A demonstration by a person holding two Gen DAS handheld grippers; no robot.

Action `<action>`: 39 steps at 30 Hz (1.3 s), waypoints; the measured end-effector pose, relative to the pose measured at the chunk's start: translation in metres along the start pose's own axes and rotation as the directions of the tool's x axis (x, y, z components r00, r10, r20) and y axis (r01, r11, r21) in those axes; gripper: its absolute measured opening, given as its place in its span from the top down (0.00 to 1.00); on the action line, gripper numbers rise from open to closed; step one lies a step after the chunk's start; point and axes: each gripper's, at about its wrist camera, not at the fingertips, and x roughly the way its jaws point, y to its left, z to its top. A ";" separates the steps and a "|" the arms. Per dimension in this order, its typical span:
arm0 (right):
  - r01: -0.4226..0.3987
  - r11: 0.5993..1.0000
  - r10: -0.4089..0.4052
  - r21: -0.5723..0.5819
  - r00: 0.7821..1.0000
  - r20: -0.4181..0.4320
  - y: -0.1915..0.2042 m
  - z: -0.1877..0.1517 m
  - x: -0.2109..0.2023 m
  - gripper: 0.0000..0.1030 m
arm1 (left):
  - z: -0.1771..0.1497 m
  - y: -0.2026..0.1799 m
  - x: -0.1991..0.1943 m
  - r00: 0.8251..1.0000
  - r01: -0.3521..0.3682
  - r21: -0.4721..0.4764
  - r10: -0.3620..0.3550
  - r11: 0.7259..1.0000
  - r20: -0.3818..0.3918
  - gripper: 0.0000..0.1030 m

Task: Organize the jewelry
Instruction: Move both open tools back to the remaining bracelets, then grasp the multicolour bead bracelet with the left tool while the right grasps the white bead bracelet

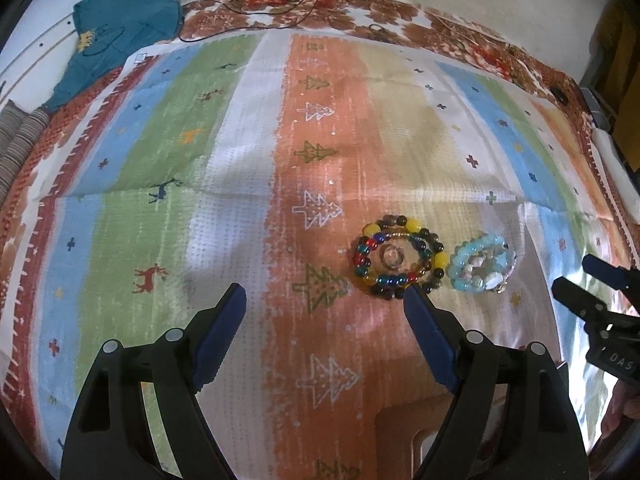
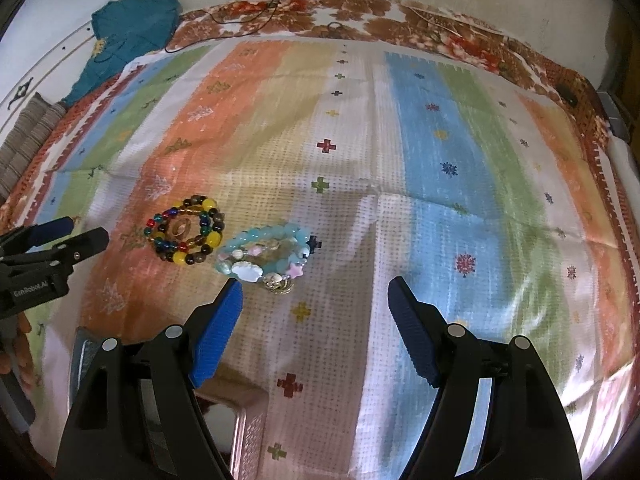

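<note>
Hand-held gripper left (image 1: 324,300) and right (image 2: 316,292) both hover wide open and empty, while the multicolored bracelets (image 1: 400,258) and pale-blue bracelets (image 1: 482,264) lie side by side on the bed's striped cloth (image 1: 240,200), apparently unsorted.

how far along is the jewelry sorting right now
Nothing looks put away yet. The multicolored bead bracelets and the light blue bracelets lie side by side on the striped cloth. The left tool and right tool are open, holding nothing.
</note>
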 end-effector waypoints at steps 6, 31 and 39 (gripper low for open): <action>0.005 1.000 -0.005 0.004 1.000 -0.019 -0.001 0.004 0.013 0.27 | 0.006 -0.008 0.010 1.000 0.016 0.022 -0.016 1.000 -0.011 0.22; 0.012 1.000 -0.012 -0.004 0.998 -0.068 0.000 0.020 0.046 0.28 | 0.016 -0.004 0.055 0.996 0.028 0.015 -0.027 0.999 -0.082 0.27; -0.006 1.000 0.004 -0.012 0.994 -0.109 0.001 0.019 0.062 0.46 | 0.016 -0.004 0.062 0.994 0.048 0.022 -0.045 0.999 -0.095 0.46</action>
